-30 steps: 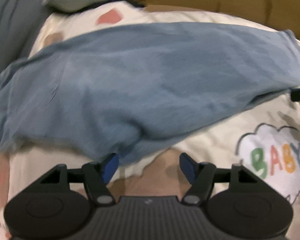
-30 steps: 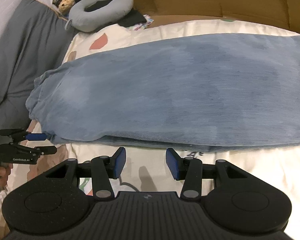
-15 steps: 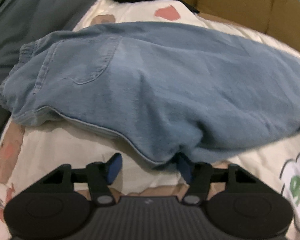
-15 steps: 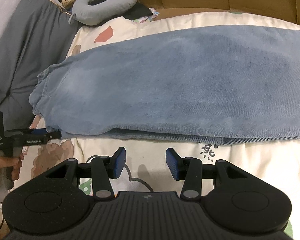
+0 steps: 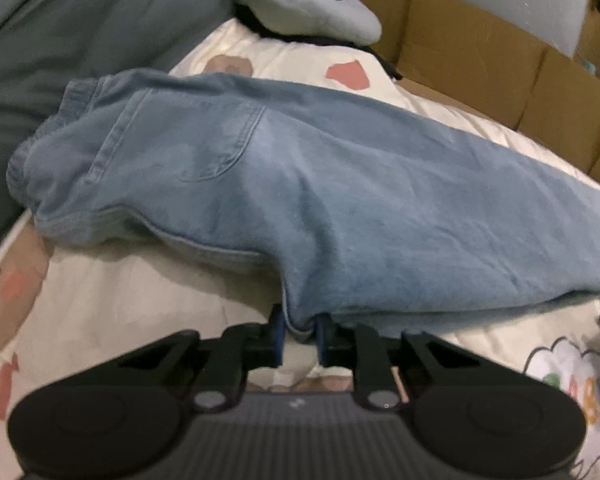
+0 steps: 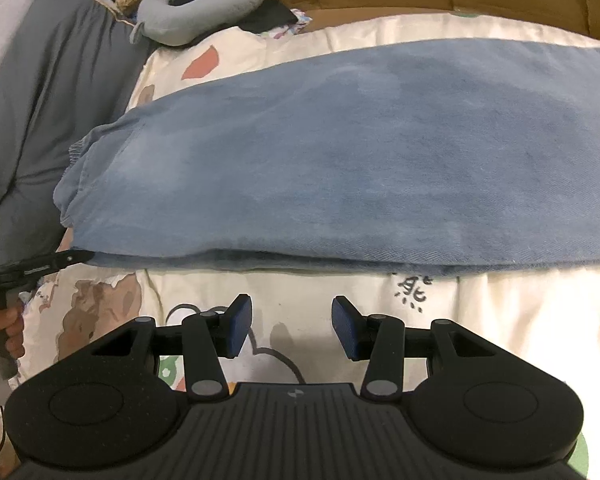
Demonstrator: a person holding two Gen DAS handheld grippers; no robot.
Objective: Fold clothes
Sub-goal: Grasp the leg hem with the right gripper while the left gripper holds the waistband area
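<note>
Jeans edge is pinched by closing left gripper jaws; right gripper jaws half-open, nothing held; legs cut off at frame edge.

Left wrist cam sits low and v. close to the jeans near edge, facing across the bed toward the cardboard. Right wrist cam looks down from further back, same way. Both share jeans, bed, grey neck pillow.

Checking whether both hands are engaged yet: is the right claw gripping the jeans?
No. The right claw hangs open over the printed bedding, short of the jeans edge, nothing between its pads.
</note>
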